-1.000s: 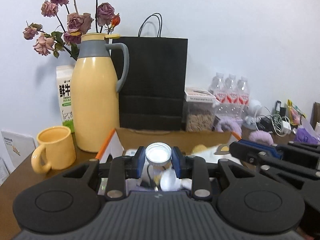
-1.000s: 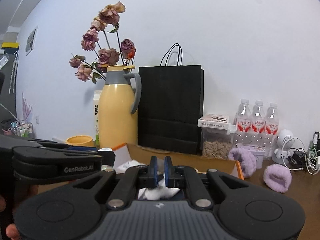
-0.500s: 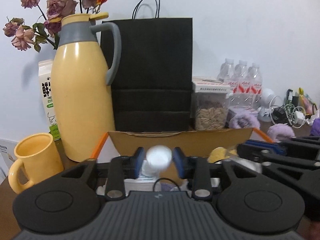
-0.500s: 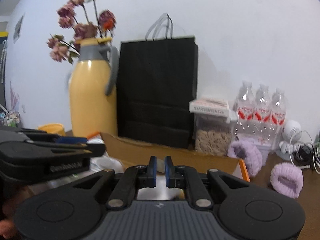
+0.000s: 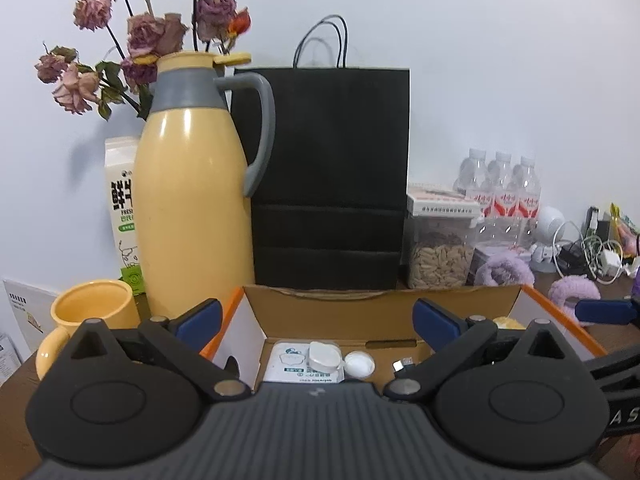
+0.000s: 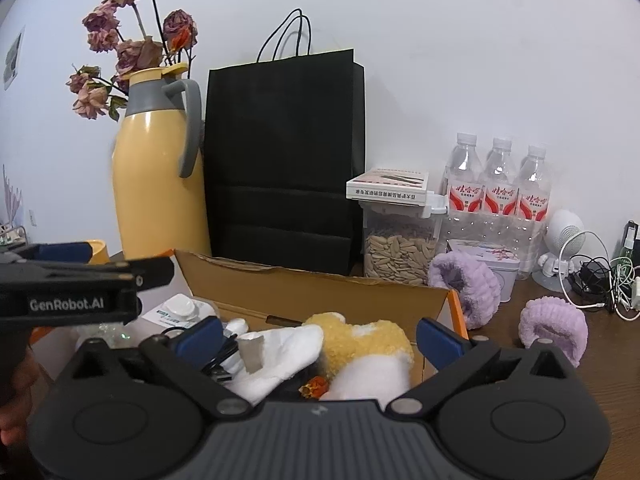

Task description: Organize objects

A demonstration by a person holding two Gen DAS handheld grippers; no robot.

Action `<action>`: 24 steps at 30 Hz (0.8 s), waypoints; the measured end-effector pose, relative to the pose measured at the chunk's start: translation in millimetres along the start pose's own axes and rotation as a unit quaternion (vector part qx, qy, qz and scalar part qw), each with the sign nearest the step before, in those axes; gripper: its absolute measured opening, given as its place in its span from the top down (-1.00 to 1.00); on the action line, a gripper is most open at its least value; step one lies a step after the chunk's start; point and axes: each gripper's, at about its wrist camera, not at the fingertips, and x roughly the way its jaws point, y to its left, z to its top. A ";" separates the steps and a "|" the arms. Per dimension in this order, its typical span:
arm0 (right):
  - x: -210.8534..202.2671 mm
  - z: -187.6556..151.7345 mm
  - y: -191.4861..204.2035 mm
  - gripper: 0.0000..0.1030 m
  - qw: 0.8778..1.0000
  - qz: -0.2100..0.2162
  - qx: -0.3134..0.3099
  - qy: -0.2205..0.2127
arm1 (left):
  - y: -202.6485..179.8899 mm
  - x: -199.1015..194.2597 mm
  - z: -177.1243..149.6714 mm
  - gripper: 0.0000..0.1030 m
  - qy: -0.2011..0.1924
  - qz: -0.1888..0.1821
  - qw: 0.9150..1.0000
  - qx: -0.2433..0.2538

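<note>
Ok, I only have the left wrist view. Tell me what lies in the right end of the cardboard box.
Observer: A white sock lies there, against a fluffy yellow-and-white item.
Operator: Report anything small near them.
Observer: A small orange dried bloom lies just in front, between the two.
Operator: Describe the right hand-held gripper.
Observer: The right hand-held gripper is over those soft things with its jaws opening. The sock and the fluffy item show between them, but neither pad presses on anything.
</note>
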 end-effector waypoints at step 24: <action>-146.9 -19.1 34.6 -1.00 1.000 -0.015 0.015 -0.010 | 18.5 -145.5 -20.6 -1.00 0.049 0.015 0.999 0.004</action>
